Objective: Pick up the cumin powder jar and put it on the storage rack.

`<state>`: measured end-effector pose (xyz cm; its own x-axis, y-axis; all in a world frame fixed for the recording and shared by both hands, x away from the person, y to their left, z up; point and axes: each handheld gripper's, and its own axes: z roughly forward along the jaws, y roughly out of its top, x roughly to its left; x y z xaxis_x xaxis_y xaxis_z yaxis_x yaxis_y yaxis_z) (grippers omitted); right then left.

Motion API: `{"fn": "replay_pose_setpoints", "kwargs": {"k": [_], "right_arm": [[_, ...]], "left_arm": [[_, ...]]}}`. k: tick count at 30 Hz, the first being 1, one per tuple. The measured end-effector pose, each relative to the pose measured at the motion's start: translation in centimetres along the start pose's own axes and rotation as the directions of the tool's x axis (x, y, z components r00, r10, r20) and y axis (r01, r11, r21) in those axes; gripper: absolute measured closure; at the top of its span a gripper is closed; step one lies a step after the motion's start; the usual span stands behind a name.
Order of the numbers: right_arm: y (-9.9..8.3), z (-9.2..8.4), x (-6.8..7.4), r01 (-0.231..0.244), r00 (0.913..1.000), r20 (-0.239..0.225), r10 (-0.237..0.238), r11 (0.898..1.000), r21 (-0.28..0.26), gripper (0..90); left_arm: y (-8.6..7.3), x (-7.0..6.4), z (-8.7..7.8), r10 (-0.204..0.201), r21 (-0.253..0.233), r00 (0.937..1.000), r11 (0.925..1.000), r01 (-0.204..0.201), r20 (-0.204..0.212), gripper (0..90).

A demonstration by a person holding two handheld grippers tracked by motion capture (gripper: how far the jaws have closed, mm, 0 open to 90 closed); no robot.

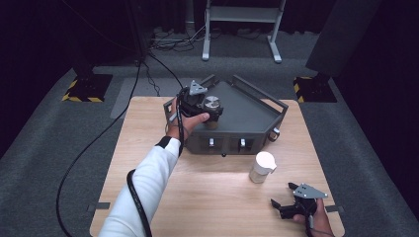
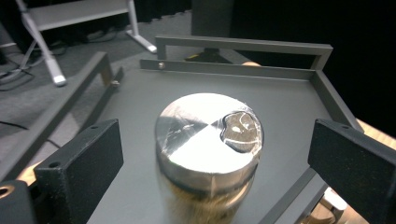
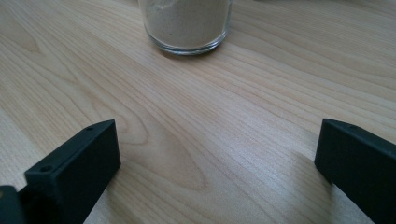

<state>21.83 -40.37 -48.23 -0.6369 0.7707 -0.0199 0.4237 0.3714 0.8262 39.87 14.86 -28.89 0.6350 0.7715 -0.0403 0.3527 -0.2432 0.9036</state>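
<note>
jar [image 2: 208, 156] with the steel lid stands on the grey tray [image 2: 285, 100] between the wide-open left gripper [image 2: 212, 175]; centre it, then squeeze below the lid. right gripper [image 3: 217, 170] gapes empty.

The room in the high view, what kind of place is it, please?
Probably a recording studio or lab: black curtains around, grey carpet with loose cables, hazard-striped stand bases, and one wooden table carrying a grey tray.
</note>
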Motion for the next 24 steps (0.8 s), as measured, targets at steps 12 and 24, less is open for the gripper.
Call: {"fn": "replay_pose_setpoints", "kwargs": {"k": [12, 24], "right_arm": [[0.0, 0.0, 0.0, 0.000, 1.0000, 0.001, 0.000, 1.000, 0.000, 0.0], [0.0, 0.0, 0.1, -0.004, 1.0000, 0.006, 0.004, 1.000, 0.001, 0.0]], "left_arm": [[-0.8, -0.1, -4.1, 0.019, -0.033, 0.9998, 0.9993, -0.019, -0.005, 3.1], [-2.8, -0.9, -6.3, 0.045, -0.077, 0.9989, 0.9961, -0.044, 0.012, 2.9]]}}
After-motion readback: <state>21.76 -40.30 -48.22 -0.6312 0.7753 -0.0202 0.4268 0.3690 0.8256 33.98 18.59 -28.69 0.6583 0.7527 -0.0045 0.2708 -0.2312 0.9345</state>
